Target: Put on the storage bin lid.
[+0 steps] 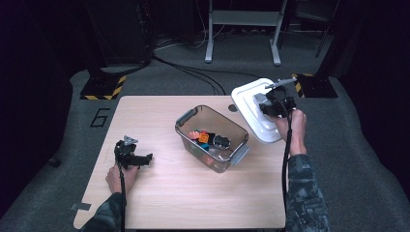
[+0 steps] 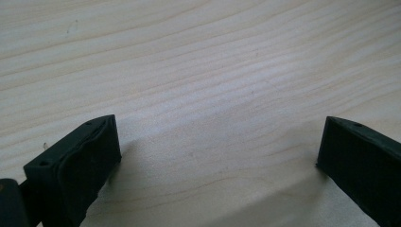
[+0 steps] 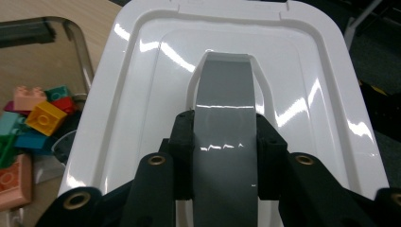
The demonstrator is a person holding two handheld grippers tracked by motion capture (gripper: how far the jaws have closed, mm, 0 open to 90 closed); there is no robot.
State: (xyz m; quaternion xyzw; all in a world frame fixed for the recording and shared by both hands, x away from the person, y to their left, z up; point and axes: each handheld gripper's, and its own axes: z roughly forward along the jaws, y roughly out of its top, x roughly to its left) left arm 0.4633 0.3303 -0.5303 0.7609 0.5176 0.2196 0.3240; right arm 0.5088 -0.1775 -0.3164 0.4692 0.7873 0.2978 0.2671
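Partly hidden: near end of white lid (image 1: 251, 108) behind right gripper (image 1: 273, 107) and hand in high view; lower edge cut off by frame in right gripper view, where lid (image 3: 142, 94) runs from bottom to top with grey handle (image 3: 224, 118) down its middle. Right gripper (image 3: 224, 142) clamped on grey handle, one black pad pressed against each side of the strap. Lid held tilted, raised off wooden bench (image 1: 159, 193), at right-hand rear corner of bench, just beside clear bin (image 1: 211, 137); from the high view, hard to tell whether lid touches bin rim. Long axis of lid running roughly from near right to far left in high view, top face turned toward the camera; in right gripper view, long axis pointing away along the jaws, far short edge uppermost. Bin open, standing near bench centre, turned diagonally; contents small and blurred in high view, readable in right gripper view as coloured toy bricks (image 3: 45, 116), partly cut off at left frame edge. Left gripper (image 1: 140, 159) resting on bench at near left, well apart from bin; jaws wide apart in left gripper view (image 2: 217, 151), nothing but bare wood grain between them, outer parts of both jaws cut off by frame.
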